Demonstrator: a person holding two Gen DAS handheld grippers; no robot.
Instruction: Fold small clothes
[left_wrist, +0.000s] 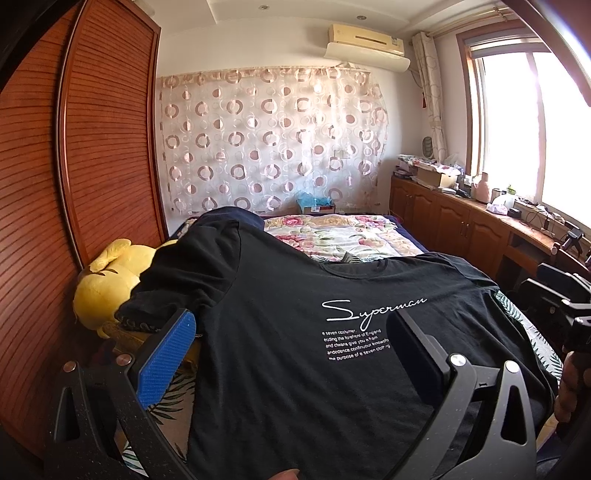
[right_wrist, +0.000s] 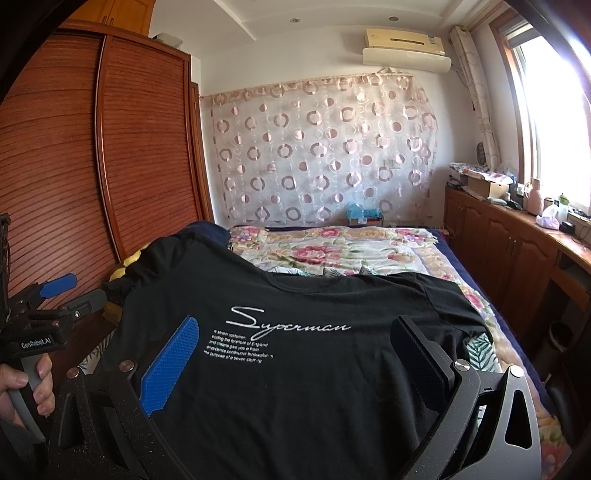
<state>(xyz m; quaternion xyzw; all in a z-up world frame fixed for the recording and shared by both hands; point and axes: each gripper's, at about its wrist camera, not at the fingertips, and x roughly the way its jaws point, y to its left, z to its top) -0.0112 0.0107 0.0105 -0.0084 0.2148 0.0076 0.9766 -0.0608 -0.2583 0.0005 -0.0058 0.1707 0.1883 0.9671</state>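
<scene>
A black T-shirt (left_wrist: 295, 369) (right_wrist: 314, 387) with white "Superman" lettering (left_wrist: 373, 308) (right_wrist: 288, 321) lies front up on the bed, its collar pointing away from me. Its left sleeve (left_wrist: 192, 266) drapes over a yellow plush toy. My left gripper (left_wrist: 291, 336) hovers open above the shirt's left side, the blue pad (left_wrist: 166, 358) just past the shirt's edge. My right gripper (right_wrist: 295, 347) is open over the chest print, nothing between its fingers. In the right wrist view a hand (right_wrist: 33, 384) holds the left gripper (right_wrist: 70, 295) at the far left.
A yellow plush toy (left_wrist: 107, 280) sits at the bed's left side against a wooden wardrobe (left_wrist: 92, 147). A floral quilt (left_wrist: 332, 236) covers the far half of the bed. Wooden cabinets (right_wrist: 509, 243) with clutter run under the window on the right.
</scene>
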